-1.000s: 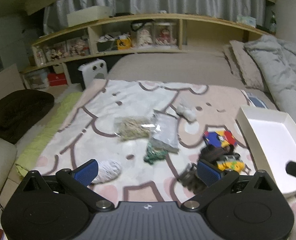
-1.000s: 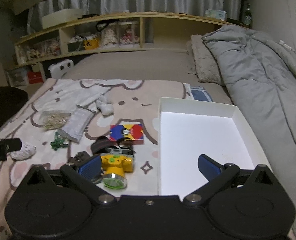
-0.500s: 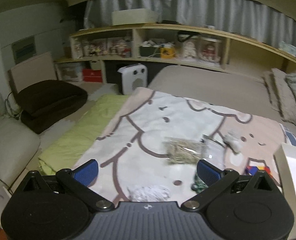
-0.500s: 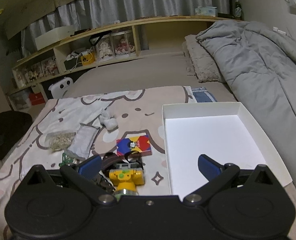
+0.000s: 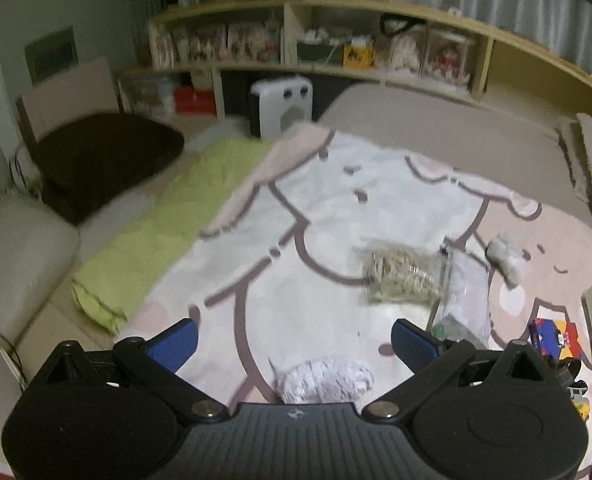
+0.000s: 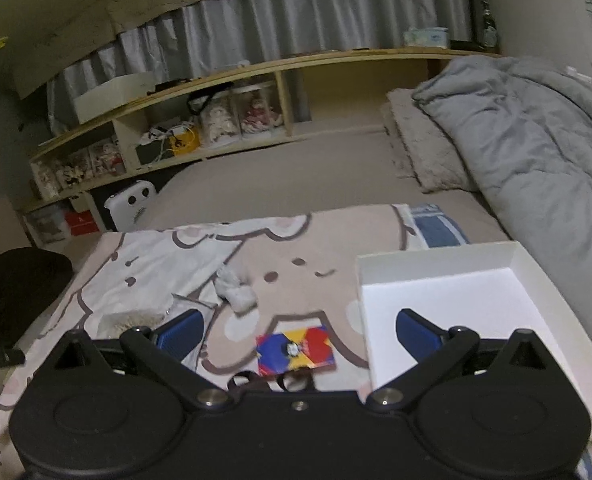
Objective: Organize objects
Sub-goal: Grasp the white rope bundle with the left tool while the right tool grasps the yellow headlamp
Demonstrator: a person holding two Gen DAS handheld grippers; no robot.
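Loose objects lie on a cartoon-print blanket (image 5: pixel 320 216) on the bed. In the left wrist view my left gripper (image 5: pixel 293 344) is open and empty above a white crumpled ball (image 5: pixel 324 378). A bag of rubber bands (image 5: pixel 402 272), a clear flat packet (image 5: pixel 466 300) and a grey-white plush (image 5: pixel 506 258) lie ahead to the right. In the right wrist view my right gripper (image 6: pixel 298 334) is open and empty above a colourful card box (image 6: pixel 293 348). An empty white box (image 6: pixel 456 308) sits to its right.
A wooden shelf (image 6: pixel 231 120) with jars and toys runs along the far side. A grey duvet (image 6: pixel 536 152) and pillow (image 6: pixel 420 148) fill the right. A white heater (image 5: pixel 281 108), dark cushion (image 5: pixel 103 156) and green bedding (image 5: pixel 163 232) lie left of the blanket.
Both grippers have pulled back and tilted up. The left one swung left, so the toy camera left its centre. The yellow toy camera has dropped out of the right view.
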